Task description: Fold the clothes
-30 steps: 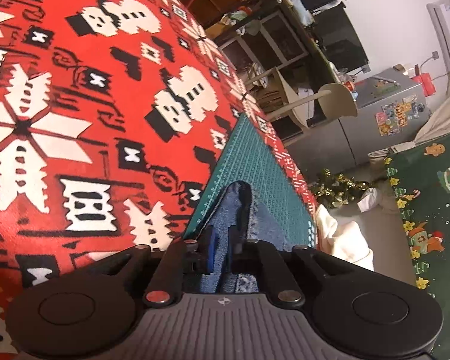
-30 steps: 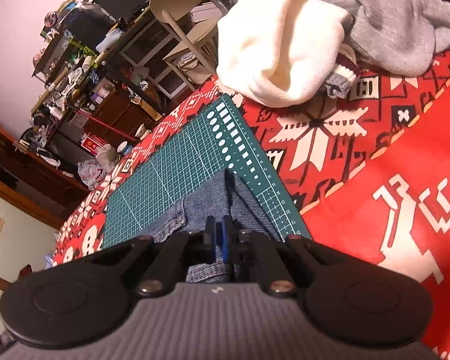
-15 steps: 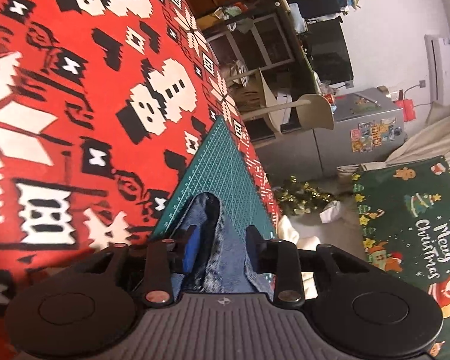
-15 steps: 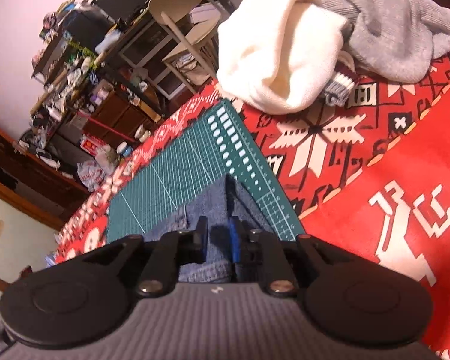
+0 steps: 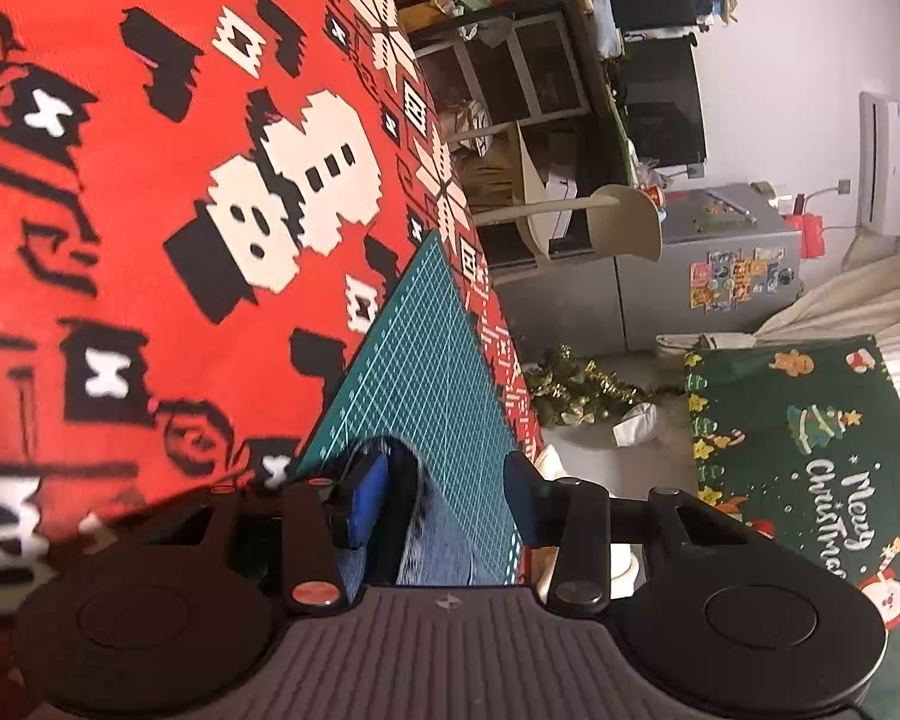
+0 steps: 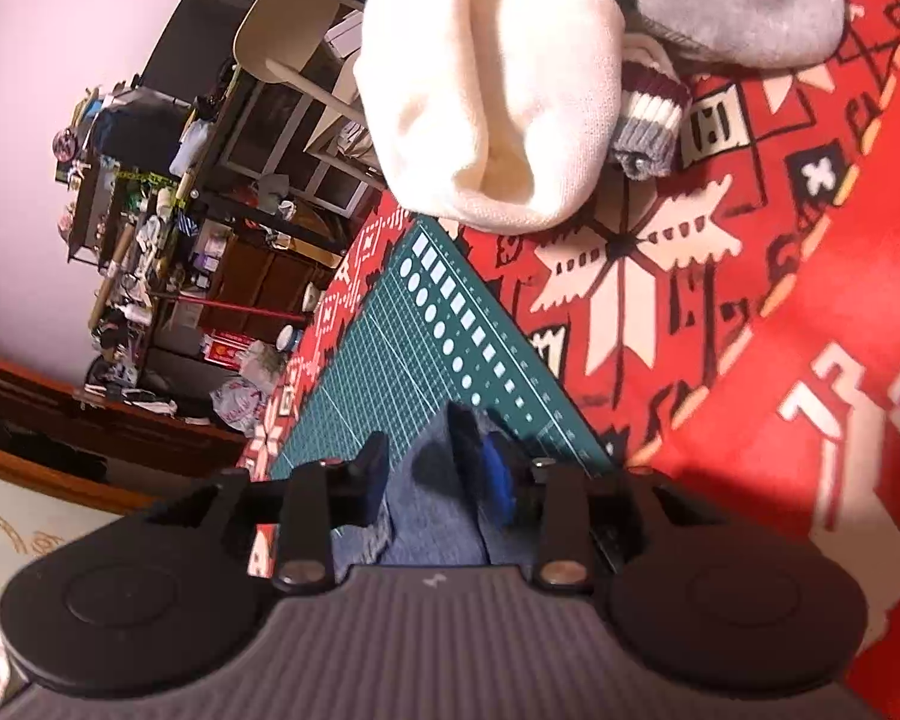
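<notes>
A blue denim garment [image 5: 432, 552] lies on a green cutting mat [image 5: 432, 372] over the red patterned tablecloth [image 5: 150, 180]. My left gripper [image 5: 444, 498] is open, its blue-padded jaws standing apart over the denim's edge. In the right wrist view the denim [image 6: 432, 516] lies on the same mat [image 6: 402, 354], and my right gripper [image 6: 438, 474] is open over a raised fold of it. Neither gripper holds the cloth.
A cream garment [image 6: 498, 96] and a grey knit one [image 6: 738, 0] are piled on the cloth beyond the mat. A beige chair [image 5: 594, 222], dark shelves [image 6: 210, 180] and a green Christmas blanket [image 5: 810, 456] stand past the table edge.
Both grippers were shut on the denim a second ago. They have opened, let the denim go and pulled back a little.
</notes>
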Motion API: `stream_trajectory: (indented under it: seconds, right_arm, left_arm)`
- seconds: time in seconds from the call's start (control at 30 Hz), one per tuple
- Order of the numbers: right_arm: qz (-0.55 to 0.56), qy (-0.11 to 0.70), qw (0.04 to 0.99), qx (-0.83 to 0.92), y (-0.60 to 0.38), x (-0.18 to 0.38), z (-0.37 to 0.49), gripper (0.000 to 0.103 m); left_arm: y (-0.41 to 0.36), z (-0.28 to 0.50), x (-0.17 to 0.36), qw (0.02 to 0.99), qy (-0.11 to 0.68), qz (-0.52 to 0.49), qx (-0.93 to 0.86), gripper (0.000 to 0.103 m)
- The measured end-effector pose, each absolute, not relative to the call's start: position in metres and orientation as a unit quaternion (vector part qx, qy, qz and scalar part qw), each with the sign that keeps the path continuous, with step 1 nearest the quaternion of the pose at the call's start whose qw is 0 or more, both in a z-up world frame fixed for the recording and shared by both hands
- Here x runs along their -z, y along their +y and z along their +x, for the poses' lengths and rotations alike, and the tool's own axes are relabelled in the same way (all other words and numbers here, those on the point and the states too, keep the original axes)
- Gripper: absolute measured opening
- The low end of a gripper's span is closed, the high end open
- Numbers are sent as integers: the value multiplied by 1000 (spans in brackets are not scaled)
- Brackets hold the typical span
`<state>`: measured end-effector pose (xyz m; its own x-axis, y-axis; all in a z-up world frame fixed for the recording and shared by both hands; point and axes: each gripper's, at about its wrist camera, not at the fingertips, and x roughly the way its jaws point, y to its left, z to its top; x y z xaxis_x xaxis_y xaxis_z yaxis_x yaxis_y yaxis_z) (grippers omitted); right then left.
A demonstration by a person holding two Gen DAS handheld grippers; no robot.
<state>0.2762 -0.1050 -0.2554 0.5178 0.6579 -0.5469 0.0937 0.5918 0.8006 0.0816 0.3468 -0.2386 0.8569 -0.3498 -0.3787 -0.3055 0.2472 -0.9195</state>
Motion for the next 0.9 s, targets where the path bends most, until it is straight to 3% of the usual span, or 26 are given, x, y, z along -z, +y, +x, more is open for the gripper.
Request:
stream_trajectory:
  seconds: [0.23, 0.3, 0.37, 0.5, 0.73, 0.9]
  right_arm:
    - [407, 459, 767, -189, -91, 269, 300, 40]
    - [394, 459, 774, -188, -87, 269, 305, 29]
    - [376, 459, 783, -186, -83, 270, 309, 17]
    - [347, 451, 802, -179, -73, 263, 309, 5]
    - [302, 439, 826, -182, -59, 255, 302, 4]
    - [210, 423, 860, -195, -47, 235, 292, 5]
  left_arm:
    - [349, 88, 241, 739, 277, -614, 12, 38]
    - [348, 89, 237, 747, 284, -601, 3, 30]
    - [345, 90, 233, 764, 296, -573, -13, 11]
    - [337, 87, 225, 803, 295, -517, -30, 7]
    - [317, 92, 202, 876, 303, -371, -58, 5]
    - [307, 91, 185, 907, 305, -270, -109, 0]
